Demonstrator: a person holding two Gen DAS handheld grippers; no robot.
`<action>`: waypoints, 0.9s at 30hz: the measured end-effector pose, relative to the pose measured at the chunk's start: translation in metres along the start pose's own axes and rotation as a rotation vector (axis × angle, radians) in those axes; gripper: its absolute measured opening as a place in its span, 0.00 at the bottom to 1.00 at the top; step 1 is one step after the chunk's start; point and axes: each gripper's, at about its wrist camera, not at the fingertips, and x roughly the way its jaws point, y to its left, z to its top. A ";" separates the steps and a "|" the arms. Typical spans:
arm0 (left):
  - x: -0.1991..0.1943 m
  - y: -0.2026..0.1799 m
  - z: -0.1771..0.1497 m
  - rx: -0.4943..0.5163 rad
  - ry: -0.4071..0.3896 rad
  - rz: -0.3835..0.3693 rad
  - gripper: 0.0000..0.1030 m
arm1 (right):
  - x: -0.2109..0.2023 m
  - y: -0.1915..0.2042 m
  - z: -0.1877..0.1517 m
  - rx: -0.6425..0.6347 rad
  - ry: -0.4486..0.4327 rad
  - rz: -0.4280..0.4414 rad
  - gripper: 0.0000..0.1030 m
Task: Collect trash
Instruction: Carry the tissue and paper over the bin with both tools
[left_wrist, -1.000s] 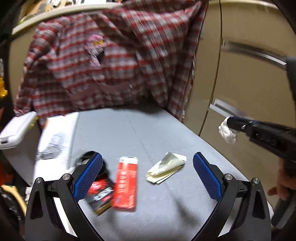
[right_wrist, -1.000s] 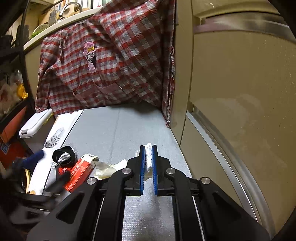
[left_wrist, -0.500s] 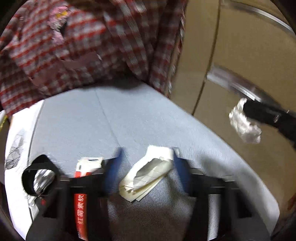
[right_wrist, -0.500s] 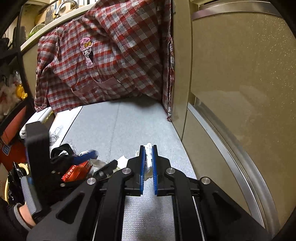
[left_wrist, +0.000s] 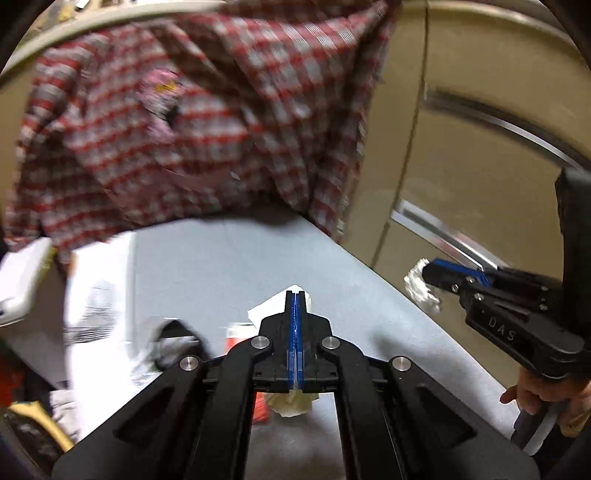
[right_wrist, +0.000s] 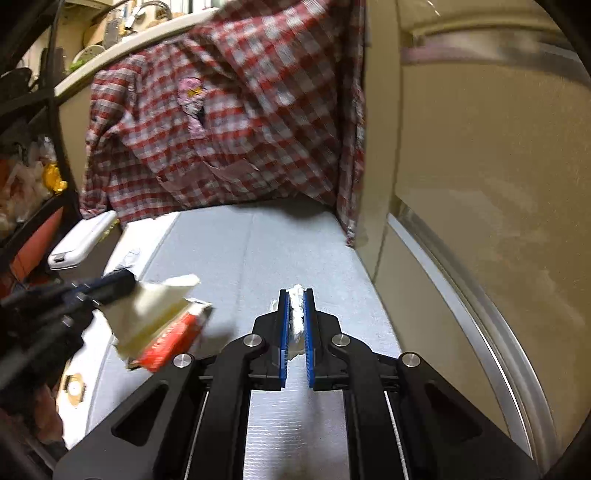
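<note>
My left gripper (left_wrist: 296, 295) is shut on a folded cream paper wrapper (left_wrist: 291, 400) and holds it above the grey table (left_wrist: 229, 266); in the right wrist view the wrapper (right_wrist: 147, 317) hangs from it at the left. My right gripper (right_wrist: 295, 295) is shut on a crumpled white wad (right_wrist: 296, 314), which also shows in the left wrist view (left_wrist: 419, 290) beyond the table's right edge. A red packet (right_wrist: 171, 339) lies on the table under the lifted wrapper.
A red plaid shirt (left_wrist: 192, 129) hangs over the table's far end. Beige cabinet doors (right_wrist: 480, 184) stand along the right. A black ring-shaped object (left_wrist: 177, 347) and white printed paper (left_wrist: 96, 295) lie at the table's left. A white case (right_wrist: 83, 240) sits left.
My left gripper has closed on the cream wrapper and lifted it off the table. My right gripper still holds the white wad in about the same place.
</note>
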 end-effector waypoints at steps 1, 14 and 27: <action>-0.013 0.006 0.002 -0.013 -0.005 0.025 0.00 | -0.006 0.006 0.001 -0.002 -0.007 0.024 0.07; -0.181 0.093 -0.019 -0.115 -0.074 0.293 0.00 | -0.085 0.149 -0.004 -0.111 -0.073 0.323 0.07; -0.275 0.162 -0.069 -0.230 -0.114 0.498 0.00 | -0.113 0.300 -0.041 -0.263 -0.041 0.549 0.07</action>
